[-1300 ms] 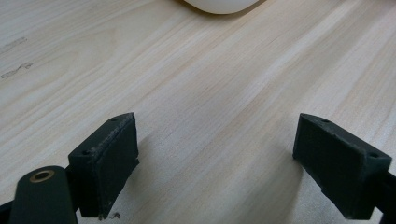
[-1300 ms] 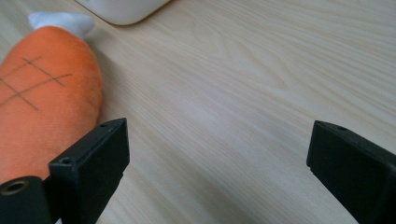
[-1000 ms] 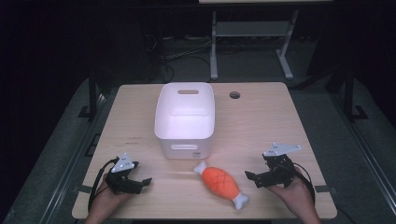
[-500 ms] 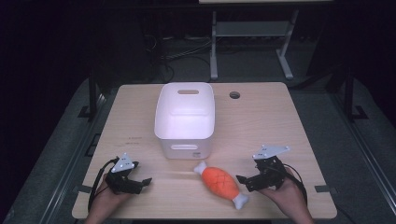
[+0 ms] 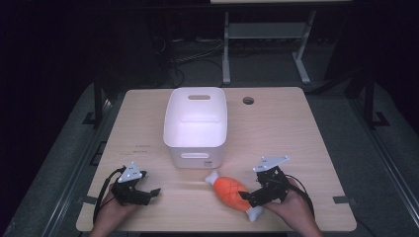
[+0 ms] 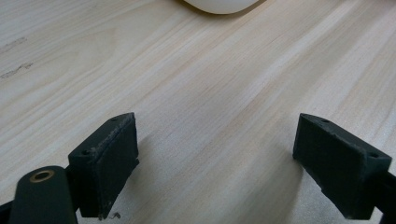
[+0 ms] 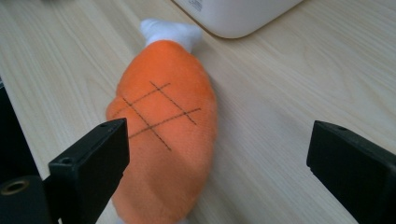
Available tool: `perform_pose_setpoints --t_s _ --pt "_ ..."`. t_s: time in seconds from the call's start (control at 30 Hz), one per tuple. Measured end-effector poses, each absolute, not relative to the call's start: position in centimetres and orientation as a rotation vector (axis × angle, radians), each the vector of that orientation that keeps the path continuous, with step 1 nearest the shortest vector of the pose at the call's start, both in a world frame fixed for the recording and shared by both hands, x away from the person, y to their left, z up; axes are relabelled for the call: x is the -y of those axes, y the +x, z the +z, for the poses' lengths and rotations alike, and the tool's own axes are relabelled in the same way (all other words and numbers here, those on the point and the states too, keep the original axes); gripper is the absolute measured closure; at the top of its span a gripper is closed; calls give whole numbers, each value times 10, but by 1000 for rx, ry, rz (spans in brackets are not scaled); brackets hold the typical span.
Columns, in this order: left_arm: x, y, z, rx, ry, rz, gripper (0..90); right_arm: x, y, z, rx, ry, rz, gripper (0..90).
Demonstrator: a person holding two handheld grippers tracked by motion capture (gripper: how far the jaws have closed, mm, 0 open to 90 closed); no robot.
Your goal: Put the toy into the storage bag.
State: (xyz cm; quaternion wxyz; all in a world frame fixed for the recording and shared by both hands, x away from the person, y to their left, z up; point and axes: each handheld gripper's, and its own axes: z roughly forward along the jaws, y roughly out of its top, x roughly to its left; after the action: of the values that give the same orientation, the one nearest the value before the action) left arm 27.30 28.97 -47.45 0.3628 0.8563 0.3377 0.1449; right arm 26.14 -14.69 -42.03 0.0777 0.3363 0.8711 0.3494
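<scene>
An orange plush drumstick (image 5: 230,190) with white ends lies on the wooden table (image 5: 276,133), just in front of a white bin (image 5: 196,126). My right gripper (image 5: 247,197) stands open right beside its right flank. In the right gripper view the plush drumstick (image 7: 163,121) fills the left half between the jaws, close to the left pad, and the pads do not press on it. At the front left of the table my left gripper (image 5: 150,193) rests open on bare wood. The left gripper view has both pads wide apart over the wood, with the bin's rim (image 6: 219,5) at the top.
The white bin is empty and stands mid-table with handle slots at both ends. A round cable hole (image 5: 248,100) sits at the table's far right of centre. Beyond the table a metal stand (image 5: 267,39) and cables are on the dark floor.
My right gripper has slid left across the table toward the plush drumstick, from well apart to right against its side. The left gripper and the drumstick have stayed put.
</scene>
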Motion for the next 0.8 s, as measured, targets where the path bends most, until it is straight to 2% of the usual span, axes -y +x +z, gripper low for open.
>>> perform_pose_setpoints --t_s 0.8 --pt "-290 273 -475 -868 2205 375 131 107 270 -428 -2761 953 948 44"
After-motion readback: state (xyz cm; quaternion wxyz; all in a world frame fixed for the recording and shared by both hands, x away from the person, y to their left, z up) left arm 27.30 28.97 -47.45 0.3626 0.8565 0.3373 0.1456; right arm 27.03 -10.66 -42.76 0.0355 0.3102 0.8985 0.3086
